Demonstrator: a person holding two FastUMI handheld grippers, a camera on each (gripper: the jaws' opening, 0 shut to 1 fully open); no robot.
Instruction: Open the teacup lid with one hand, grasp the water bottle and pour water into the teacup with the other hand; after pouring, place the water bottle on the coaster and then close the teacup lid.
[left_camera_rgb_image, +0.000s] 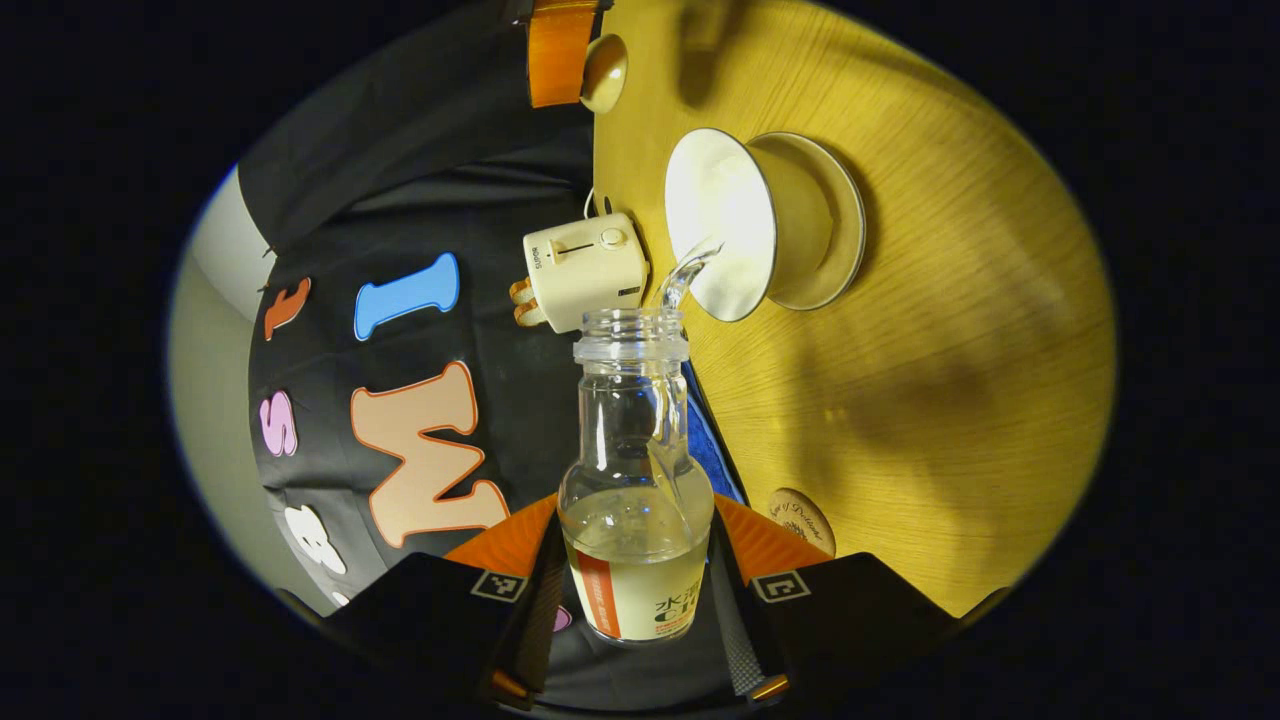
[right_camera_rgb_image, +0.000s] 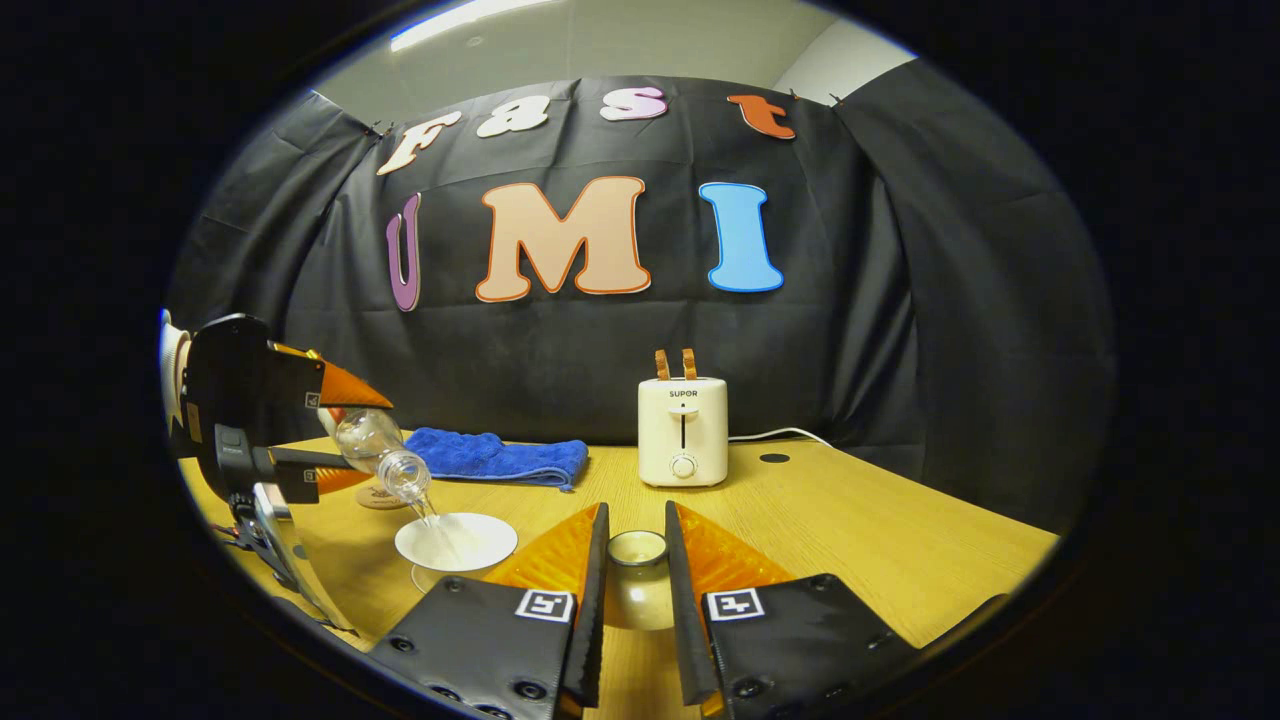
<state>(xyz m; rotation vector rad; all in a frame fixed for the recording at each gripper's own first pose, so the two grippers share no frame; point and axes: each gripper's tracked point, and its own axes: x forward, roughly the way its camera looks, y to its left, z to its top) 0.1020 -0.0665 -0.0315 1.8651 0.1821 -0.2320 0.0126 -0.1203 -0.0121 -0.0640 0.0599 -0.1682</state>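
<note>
The clear plastic water bottle (left_camera_rgb_image: 634, 470) is tilted, and water is poured into the white teacup (left_camera_rgb_image: 722, 225). The round lid (right_camera_rgb_image: 637, 590) is held off the cup, and the round coaster (left_camera_rgb_image: 801, 520) is left bare.

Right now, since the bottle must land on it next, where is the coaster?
In the right gripper view the coaster lies on the table at left, just behind the teacup, before the blue towel, under the tilted water bottle.

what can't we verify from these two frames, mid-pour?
- Water level in the teacup: left gripper view sees it side-on; in the right gripper view it is too small.
- Lower part of the water bottle: hidden between the left gripper fingers in the left gripper view.
- Teacup lid: its underside is hidden between the right gripper fingers in the right gripper view.
- Coaster: print too small to read.
</note>
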